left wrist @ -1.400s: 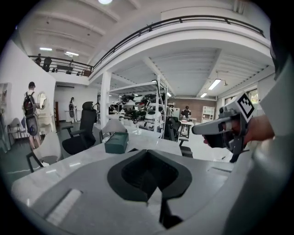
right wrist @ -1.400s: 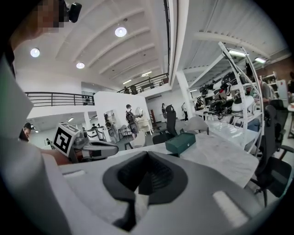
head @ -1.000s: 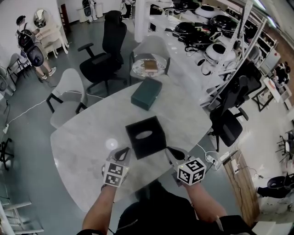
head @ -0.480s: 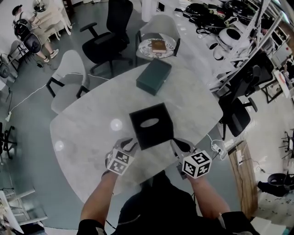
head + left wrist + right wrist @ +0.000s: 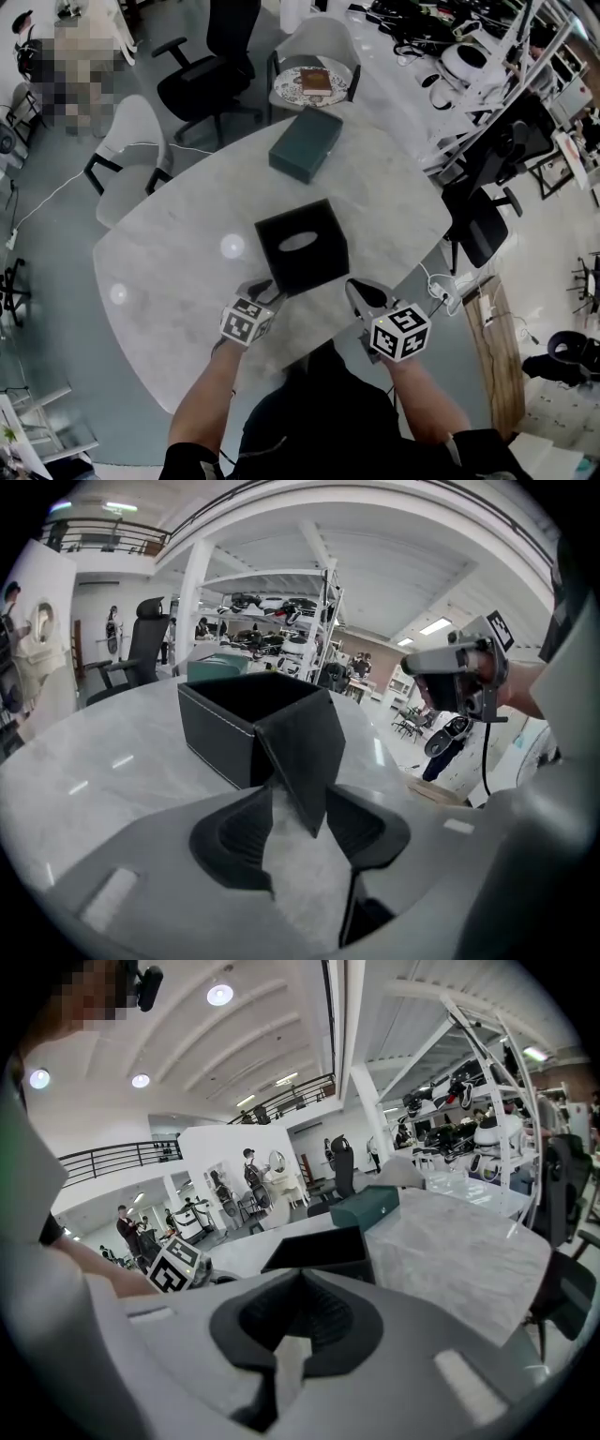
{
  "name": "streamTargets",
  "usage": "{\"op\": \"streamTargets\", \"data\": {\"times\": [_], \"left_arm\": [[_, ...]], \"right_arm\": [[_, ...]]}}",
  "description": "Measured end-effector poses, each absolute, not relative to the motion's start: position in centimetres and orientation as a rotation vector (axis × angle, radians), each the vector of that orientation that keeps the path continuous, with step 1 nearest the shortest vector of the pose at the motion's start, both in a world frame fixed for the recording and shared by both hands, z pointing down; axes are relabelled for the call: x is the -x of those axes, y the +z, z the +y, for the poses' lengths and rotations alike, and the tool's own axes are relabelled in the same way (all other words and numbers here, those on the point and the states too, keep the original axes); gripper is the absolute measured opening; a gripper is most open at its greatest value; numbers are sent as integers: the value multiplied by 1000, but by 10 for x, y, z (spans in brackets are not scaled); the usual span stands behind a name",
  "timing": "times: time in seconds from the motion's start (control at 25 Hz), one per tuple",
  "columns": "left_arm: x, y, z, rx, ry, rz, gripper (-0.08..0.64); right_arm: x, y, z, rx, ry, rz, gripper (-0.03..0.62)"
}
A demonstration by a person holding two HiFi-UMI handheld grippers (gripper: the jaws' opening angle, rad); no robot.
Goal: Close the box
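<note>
**Counter and box.** The pale marble counter (image 5: pixel 169 281) is carrying the black box (image 5: pixel 302 246) near its middle. A green box (image 5: pixel 305 142) is lying well beyond it, toward the far edge. The black box is sitting just ahead of both grippers, between them in the head view.

**Handling.** The black box is presenting as a stiff, stitched, leather-look case. It is probably light and rigid in its walls, and smooth enough to slide on the polished stone if pushed from one side only.

**Flap.** A dark flap (image 5: pixel 305 757) is leaning outward from the box's near corner. Its free edge is likely the place to take hold, since it is thin and should bend only along its fold.

**Grippers.** The left gripper (image 5: pixel 300 822) is released, its jaws having just been opening. The flap's lower tip is lying between the jaws, with neither pad pressing on it. The right gripper (image 5: pixel 298 1330) is clenched on nothing, hovering just short of the box's near right side.
</note>
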State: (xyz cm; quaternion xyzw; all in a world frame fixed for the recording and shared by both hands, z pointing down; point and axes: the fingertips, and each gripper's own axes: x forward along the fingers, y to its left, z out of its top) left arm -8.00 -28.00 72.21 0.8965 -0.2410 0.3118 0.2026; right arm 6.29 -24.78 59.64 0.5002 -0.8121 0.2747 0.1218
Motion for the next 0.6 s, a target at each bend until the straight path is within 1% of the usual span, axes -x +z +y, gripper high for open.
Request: {"op": "streamTargets", "data": {"times": [0.32,0.44,0.6], "left_arm": [[67,735,-275,-2513,863,-704,189],[67,729,-274,-2509,817,-724,167],[65,714,-265,-2479,769,-712,163]], "right_arm": [[-65,598,-238,-1472,819,-2375,2],[-66,597,-237,-1484,834,-2385,2],[-70,590,-234,-1507,831,-2383,2]]}}
